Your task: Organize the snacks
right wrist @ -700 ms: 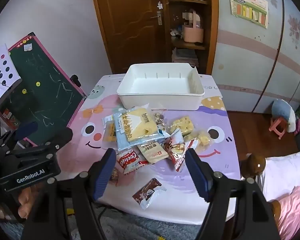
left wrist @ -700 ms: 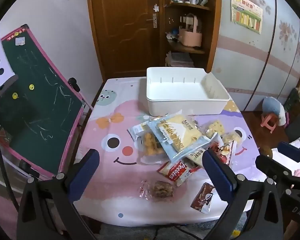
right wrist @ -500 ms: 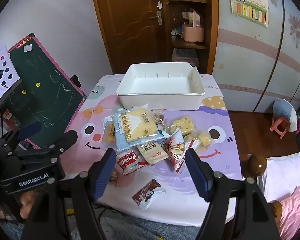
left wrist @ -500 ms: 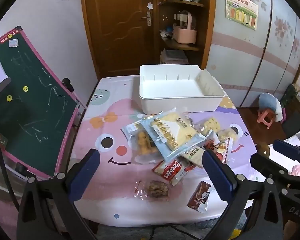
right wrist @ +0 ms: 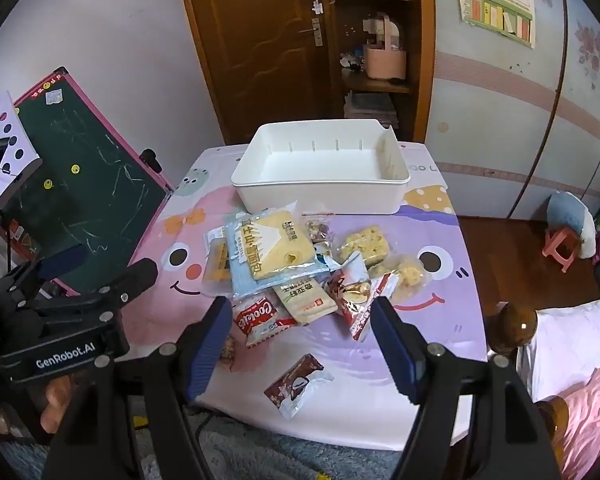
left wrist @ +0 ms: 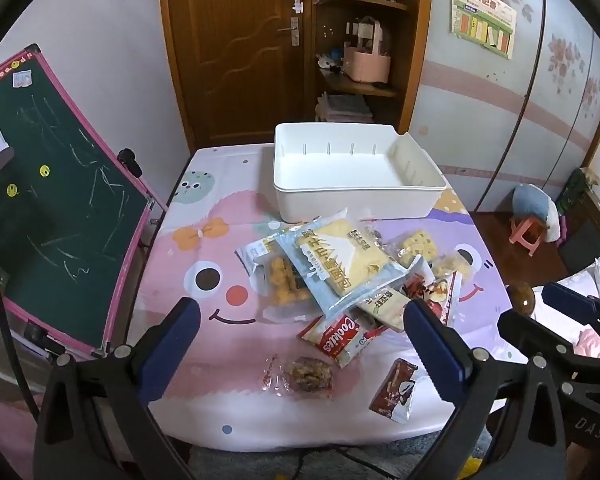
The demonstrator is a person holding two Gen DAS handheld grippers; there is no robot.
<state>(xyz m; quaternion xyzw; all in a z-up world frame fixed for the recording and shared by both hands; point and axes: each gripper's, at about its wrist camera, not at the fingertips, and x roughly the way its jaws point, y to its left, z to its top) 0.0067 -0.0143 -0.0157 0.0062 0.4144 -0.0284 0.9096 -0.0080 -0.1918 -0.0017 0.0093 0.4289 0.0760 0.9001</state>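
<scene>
A pile of wrapped snacks lies mid-table, topped by a big blue pack of yellow bread (left wrist: 340, 264) (right wrist: 272, 252). A red cookies pack (left wrist: 336, 340) (right wrist: 260, 318) lies at the pile's near edge. Closer to me lie a brown chocolate pack (left wrist: 394, 390) (right wrist: 296, 386) and a clear-wrapped brown cake (left wrist: 304, 372). Behind the pile stands an empty white bin (left wrist: 356, 196) (right wrist: 320, 196). My left gripper (left wrist: 300, 308) hovers open over the table's near edge, holding nothing. My right gripper (right wrist: 301, 304) hovers open in front of the cookies pack, touching nothing.
The snacks rest on a table with a pink and purple cartoon cloth (left wrist: 204, 360). A green chalkboard (left wrist: 52, 208) leans against its left side. Behind the bin are a wooden door (left wrist: 236, 48) and shelves. A bed edge (right wrist: 572, 344) lies at the right.
The left wrist view has shifted slightly, so the bin and snacks sit a little further left in it. The right gripper has stayed put. No snack has moved.
</scene>
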